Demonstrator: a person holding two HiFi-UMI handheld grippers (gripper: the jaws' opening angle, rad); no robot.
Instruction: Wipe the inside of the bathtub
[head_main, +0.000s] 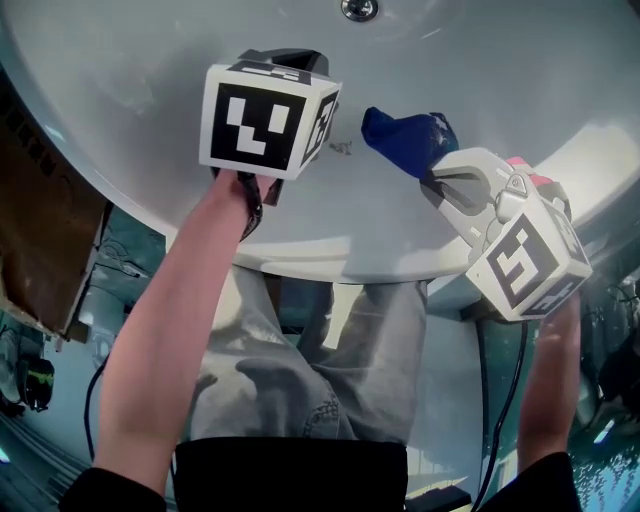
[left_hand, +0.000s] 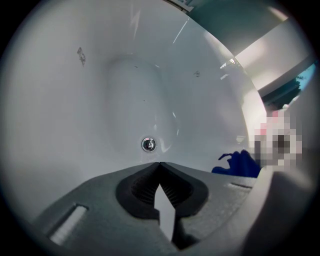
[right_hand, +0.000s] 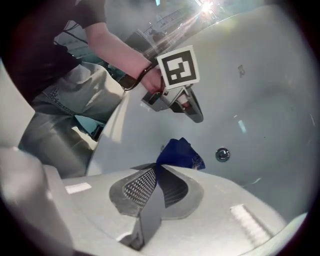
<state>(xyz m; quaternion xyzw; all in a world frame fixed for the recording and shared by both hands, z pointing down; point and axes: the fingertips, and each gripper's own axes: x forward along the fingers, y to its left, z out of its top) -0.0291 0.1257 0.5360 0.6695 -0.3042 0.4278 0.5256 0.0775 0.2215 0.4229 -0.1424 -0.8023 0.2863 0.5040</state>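
Jaws: right gripper pinches blue cloth, left gripper closed empty, both over bathtub.

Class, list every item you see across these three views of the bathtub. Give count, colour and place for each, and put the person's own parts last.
bathtub: one, white, fills every view.
drain: one, chrome, on the tub floor.
blue cloth: one, dark blue, pinched in the right tongs inside the tub.
wooden panel: one, brown, outside the tub at the head view's left.
left tongs: one, grey, shut and empty, pointing toward the drain.
right tongs: one, pale grey, shut on the cloth.
marker cubes: two, black and white, one per tongs.
forearms: two, bare.
wristband: one, dark, left wrist.
trousers: grey, by the tub rim.
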